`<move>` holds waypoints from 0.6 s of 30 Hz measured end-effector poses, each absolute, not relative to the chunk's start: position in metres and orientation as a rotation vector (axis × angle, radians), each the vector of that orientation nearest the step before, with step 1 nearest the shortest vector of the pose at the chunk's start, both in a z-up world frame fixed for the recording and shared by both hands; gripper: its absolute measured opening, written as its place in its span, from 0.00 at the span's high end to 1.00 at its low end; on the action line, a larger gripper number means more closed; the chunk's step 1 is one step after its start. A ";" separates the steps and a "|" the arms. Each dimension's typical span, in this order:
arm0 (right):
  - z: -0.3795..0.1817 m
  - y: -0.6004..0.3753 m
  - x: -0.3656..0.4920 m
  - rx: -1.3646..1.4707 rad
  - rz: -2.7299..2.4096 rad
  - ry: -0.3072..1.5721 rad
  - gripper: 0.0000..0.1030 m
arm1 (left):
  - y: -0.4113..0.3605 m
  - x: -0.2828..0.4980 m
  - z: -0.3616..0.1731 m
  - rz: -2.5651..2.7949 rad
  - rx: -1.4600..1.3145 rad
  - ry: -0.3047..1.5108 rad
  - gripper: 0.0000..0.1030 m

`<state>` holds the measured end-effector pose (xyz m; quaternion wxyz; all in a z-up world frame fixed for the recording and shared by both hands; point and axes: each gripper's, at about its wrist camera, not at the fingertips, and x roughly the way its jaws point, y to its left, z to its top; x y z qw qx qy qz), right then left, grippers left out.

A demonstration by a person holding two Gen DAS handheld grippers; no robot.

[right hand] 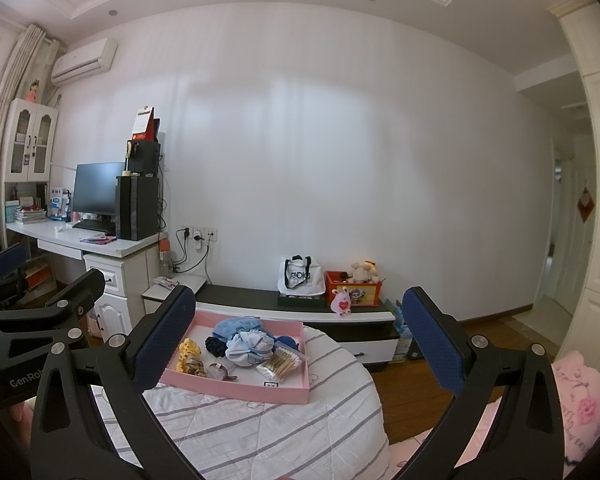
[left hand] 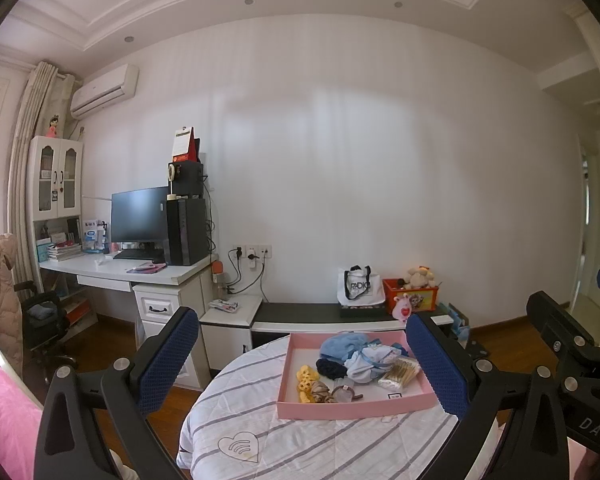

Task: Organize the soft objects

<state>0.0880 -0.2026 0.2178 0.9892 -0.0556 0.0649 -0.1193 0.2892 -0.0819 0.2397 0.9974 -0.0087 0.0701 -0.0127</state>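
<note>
My left tongs (left hand: 300,364) gape wide with nothing between the blue pads, and my right tongs (right hand: 300,340) are spread just as wide and just as empty. Both hang above the near part of a rounded white quilted cushion with grey stripes (left hand: 332,448). On its far part sits one shallow pink cardboard tray (left hand: 356,407), reaching close to the far edge. Inside, I count two yellow knitted scrunchies (left hand: 305,374) by the left wall, one beige satin scrunchie (left hand: 320,390) just beside them at the near left corner, one navy knitted scrunchie (left hand: 330,368), one light blue fluffy cloth (left hand: 342,345) at the far wall, and one pale blue-and-white bundle of fabric (left hand: 366,364) in the middle. One clear pack of cotton swabs (left hand: 400,372) lies against the right side. Beyond, on a low black-topped cabinet (left hand: 300,312), stand one white tote bag (left hand: 358,286) and one red toy box (left hand: 412,294).
</note>
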 end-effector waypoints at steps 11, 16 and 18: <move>0.218 -0.201 0.088 -0.113 -0.238 0.131 0.00 | -0.082 0.288 0.239 -0.018 -0.020 0.133 0.00; 0.218 -0.201 0.088 -0.117 -0.242 0.129 0.00 | -0.082 0.289 0.239 -0.019 -0.022 0.135 0.00; 0.218 -0.201 0.088 -0.119 -0.243 0.129 0.00 | -0.082 0.289 0.239 -0.017 -0.022 0.135 0.00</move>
